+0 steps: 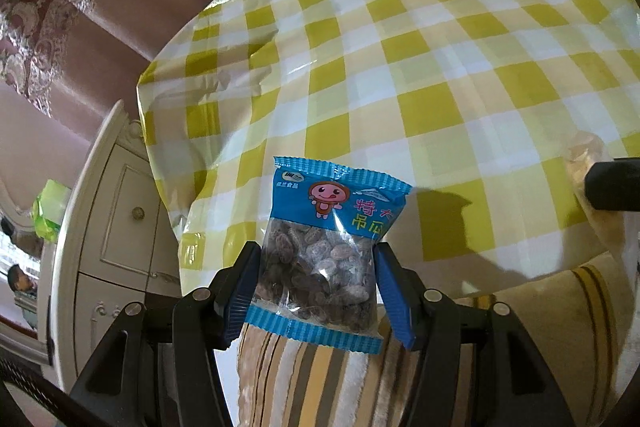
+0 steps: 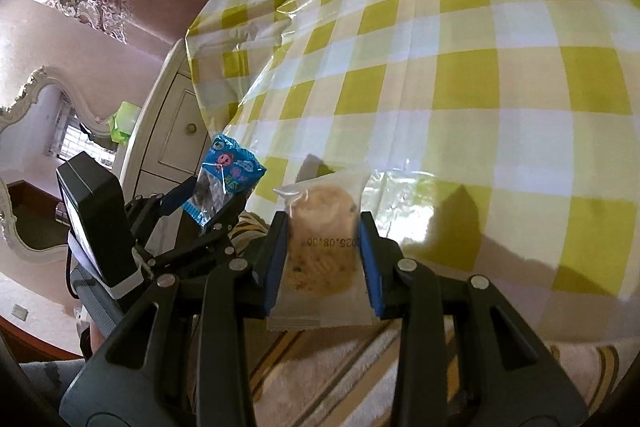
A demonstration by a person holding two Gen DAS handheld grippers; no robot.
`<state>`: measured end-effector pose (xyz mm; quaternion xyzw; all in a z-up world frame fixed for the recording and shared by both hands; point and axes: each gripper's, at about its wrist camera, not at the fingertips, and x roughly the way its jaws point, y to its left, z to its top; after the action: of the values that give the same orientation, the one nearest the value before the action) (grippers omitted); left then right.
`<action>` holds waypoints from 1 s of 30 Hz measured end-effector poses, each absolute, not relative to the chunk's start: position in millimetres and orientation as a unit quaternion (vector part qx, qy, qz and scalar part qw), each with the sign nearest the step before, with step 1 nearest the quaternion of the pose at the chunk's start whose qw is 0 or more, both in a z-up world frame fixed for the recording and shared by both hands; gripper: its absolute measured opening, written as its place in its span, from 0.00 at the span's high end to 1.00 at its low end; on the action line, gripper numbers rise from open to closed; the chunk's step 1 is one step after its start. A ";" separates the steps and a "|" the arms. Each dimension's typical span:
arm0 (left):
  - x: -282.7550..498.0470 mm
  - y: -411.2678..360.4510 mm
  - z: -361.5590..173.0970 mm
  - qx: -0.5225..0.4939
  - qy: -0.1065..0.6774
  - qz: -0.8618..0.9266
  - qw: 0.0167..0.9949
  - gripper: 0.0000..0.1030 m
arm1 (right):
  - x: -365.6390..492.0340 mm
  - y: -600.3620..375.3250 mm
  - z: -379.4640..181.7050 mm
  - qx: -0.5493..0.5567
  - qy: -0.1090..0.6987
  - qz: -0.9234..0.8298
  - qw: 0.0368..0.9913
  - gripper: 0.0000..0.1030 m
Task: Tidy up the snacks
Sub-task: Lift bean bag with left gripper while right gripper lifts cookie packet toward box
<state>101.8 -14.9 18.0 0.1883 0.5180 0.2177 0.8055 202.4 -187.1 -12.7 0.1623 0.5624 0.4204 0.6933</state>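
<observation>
My left gripper (image 1: 316,259) is shut on a blue snack packet (image 1: 324,251) with a clear window showing dark dried fruit, held upright over the near edge of the table. The packet also shows in the right wrist view (image 2: 224,187), to the left of my right gripper. My right gripper (image 2: 324,231) is shut on a clear-wrapped cookie packet (image 2: 324,251), held above the table's near edge. The cookie packet's edge shows at the far right of the left wrist view (image 1: 588,163).
A table with a yellow and white checked plastic cloth (image 1: 440,67) fills the view ahead. A striped cushion (image 1: 312,379) lies below the grippers. A cream cabinet (image 1: 120,211) stands left of the table, with a green bag (image 1: 50,211) beyond it.
</observation>
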 end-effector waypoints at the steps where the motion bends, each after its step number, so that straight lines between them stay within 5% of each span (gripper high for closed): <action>1: 102.1 -17.6 17.5 0.194 0.520 0.219 0.803 0.44 | 201.4 -190.8 -12.0 0.164 0.562 0.421 0.693 0.62; 30: 112.4 -134.9 35.4 0.260 0.492 0.154 0.816 0.44 | 188.1 -345.8 16.0 0.226 0.518 0.367 0.739 0.62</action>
<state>112.4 -134.9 35.4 0.2600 0.4924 0.1541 0.8162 188.1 -345.8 16.0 0.2256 0.5184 0.3668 0.7388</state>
